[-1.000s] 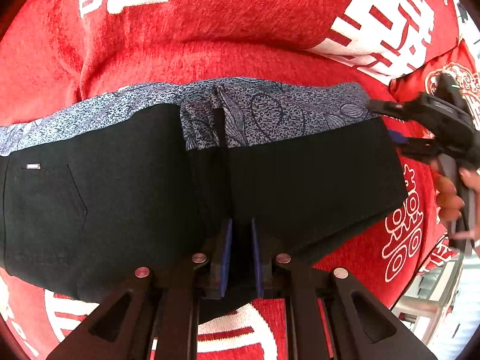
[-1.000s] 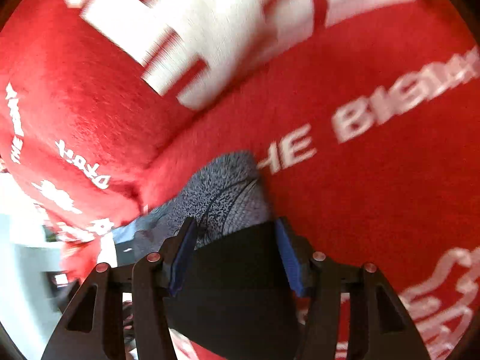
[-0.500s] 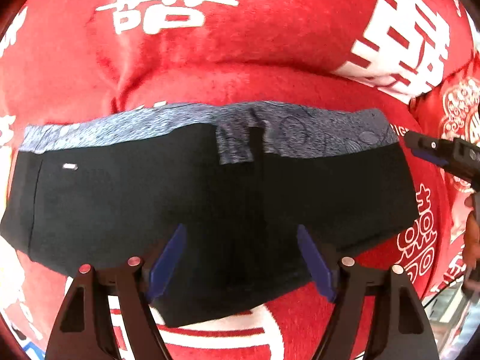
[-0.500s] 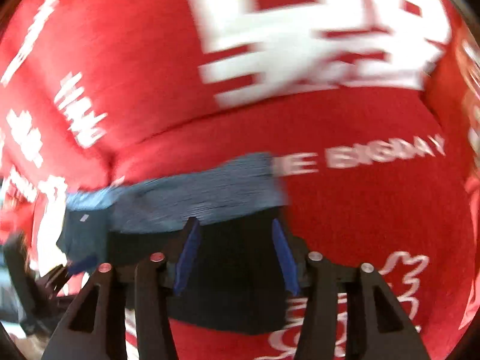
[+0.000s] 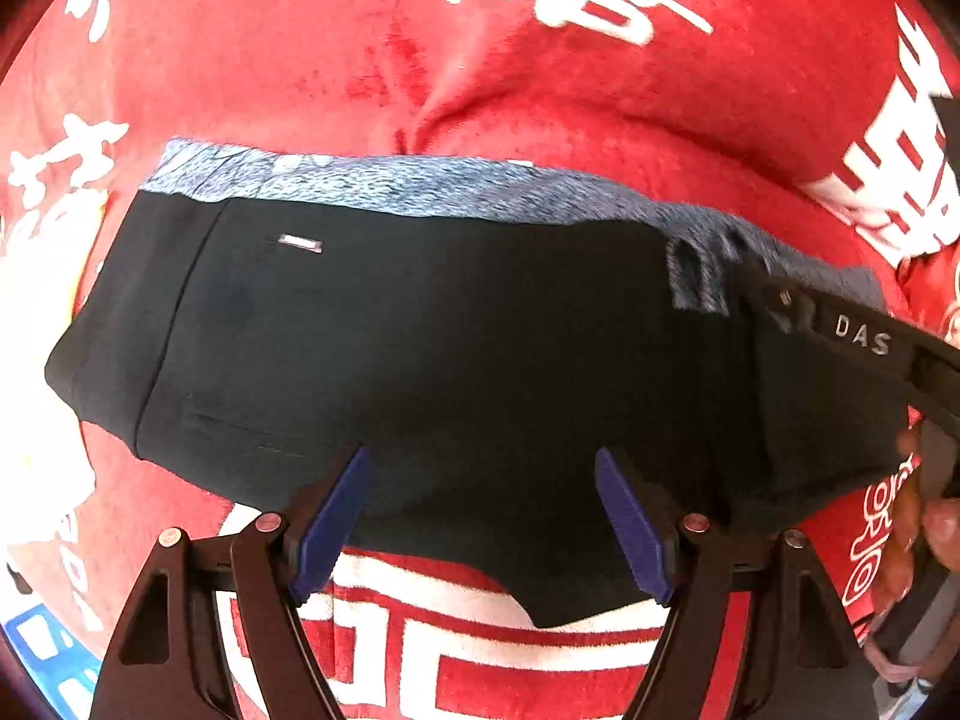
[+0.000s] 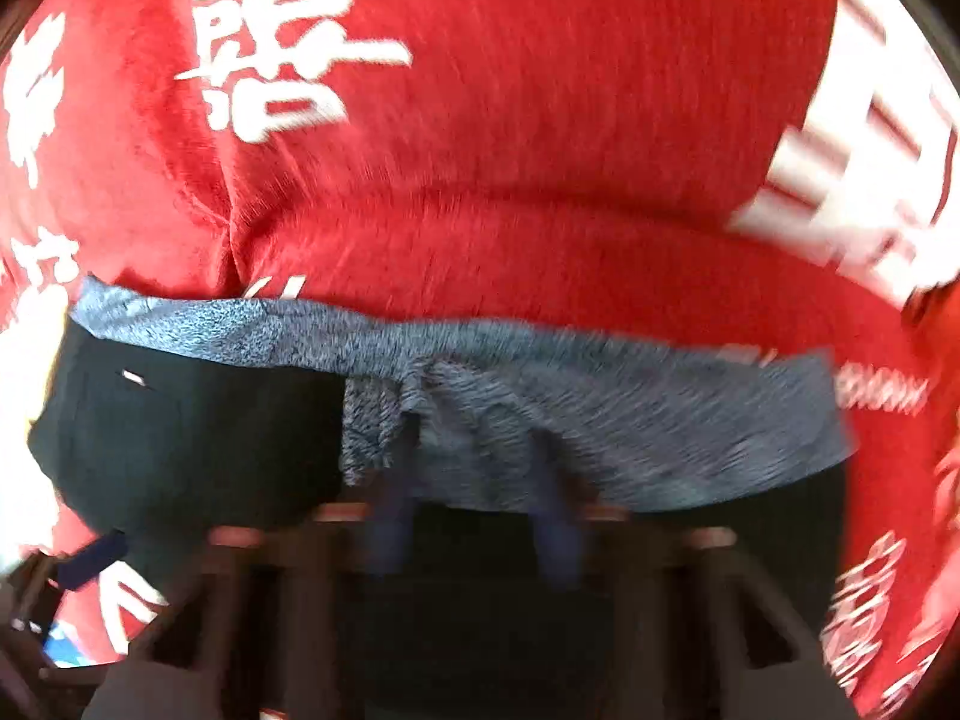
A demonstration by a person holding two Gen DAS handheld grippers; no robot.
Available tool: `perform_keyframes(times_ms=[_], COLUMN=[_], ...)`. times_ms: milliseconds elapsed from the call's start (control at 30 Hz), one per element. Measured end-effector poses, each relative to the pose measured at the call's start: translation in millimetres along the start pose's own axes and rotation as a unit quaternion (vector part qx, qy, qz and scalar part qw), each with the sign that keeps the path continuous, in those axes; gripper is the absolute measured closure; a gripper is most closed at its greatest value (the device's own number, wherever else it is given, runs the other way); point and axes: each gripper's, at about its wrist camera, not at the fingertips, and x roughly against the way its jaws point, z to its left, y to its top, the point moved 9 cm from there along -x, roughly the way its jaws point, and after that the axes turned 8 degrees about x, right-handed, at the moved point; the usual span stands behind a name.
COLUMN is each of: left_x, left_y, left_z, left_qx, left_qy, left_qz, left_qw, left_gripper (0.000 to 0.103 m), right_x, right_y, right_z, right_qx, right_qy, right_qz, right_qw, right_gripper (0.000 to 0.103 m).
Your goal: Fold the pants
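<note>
The folded black pants (image 5: 456,348) with a blue-grey patterned waistband (image 5: 420,186) lie flat on the red cover. My left gripper (image 5: 483,519) is open and empty over the pants' near edge. The right gripper's black body (image 5: 864,336) reaches over the pants' right end in the left wrist view. In the blurred right wrist view the right gripper (image 6: 474,531) is open over the black cloth, with the pants (image 6: 180,444) and waistband (image 6: 600,414) ahead. The left gripper's blue tip (image 6: 90,558) shows at the lower left.
The red plush cover (image 5: 540,102) with white characters spans a sofa seat and backrest. A hand (image 5: 924,534) holds the right gripper at the right edge. A blue-and-white object (image 5: 42,648) sits at the lower left.
My left gripper let go of the pants' near edge and opened wide, then shifted left. The right gripper swung left over the pants' right end.
</note>
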Motion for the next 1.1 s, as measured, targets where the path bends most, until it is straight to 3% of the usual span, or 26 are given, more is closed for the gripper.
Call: perform_keyframes(times_ms=[67,133,200,233,300,400,433,500,533,567,833,1100], left_x=[2,5,5,4,-1,0,1,-1,-1,-1,-2,-6], left_y=[2,5,6,6,5,4,4,1,0,-2,-8,-15], left_z=[2,3,4,4,5,8,9,12,14,15,8,7], left_qx=[0.002,0.003,0.002,0.002,0.006,0.013,0.012,0.009,0.009,0.010,-0.001,0.021], left_qy=[-0.006,-0.014,-0.020,-0.020,-0.014,-0.006,-0.003,0.011,0.015,0.018,0.031,0.045], left_qz=[-0.003,-0.006,-0.007,-0.006,0.003,0.008,0.008,0.018,0.023,0.028,0.034,0.040], left_qw=[1.0000,0.9999,0.9998,0.9998,0.9999,0.9999,0.9999,0.9997,0.9996,0.9994,0.9990,0.9979], left_gripper=[0.026,0.026,0.026,0.026,0.026,0.026,0.026,0.026,0.026,0.026,0.023,0.023], right_x=[3,15,20,17,1,1,9,27,35,45,56,18], right_y=[1,6,7,6,-1,-6,-6,-10,-13,-17,-37,-48], right_z=[-2,8,20,30,48,54,53,44,38,27,-23,2], right_qx=[-0.014,-0.018,-0.004,-0.001,0.015,0.003,-0.003,-0.008,-0.007,-0.008,-0.023,0.001], right_qy=[0.015,0.065,0.095,0.115,0.115,0.112,0.115,0.108,0.098,0.077,0.004,0.033], right_qz=[0.001,-0.020,-0.022,-0.014,0.017,0.013,0.002,-0.009,-0.010,-0.015,0.001,0.032], right_qw=[1.000,0.998,0.995,0.993,0.993,0.994,0.993,0.994,0.995,0.997,1.000,0.999], right_gripper=[0.087,0.087,0.102,0.103,0.103,0.103,0.100,0.078,0.053,0.041,0.041,0.041])
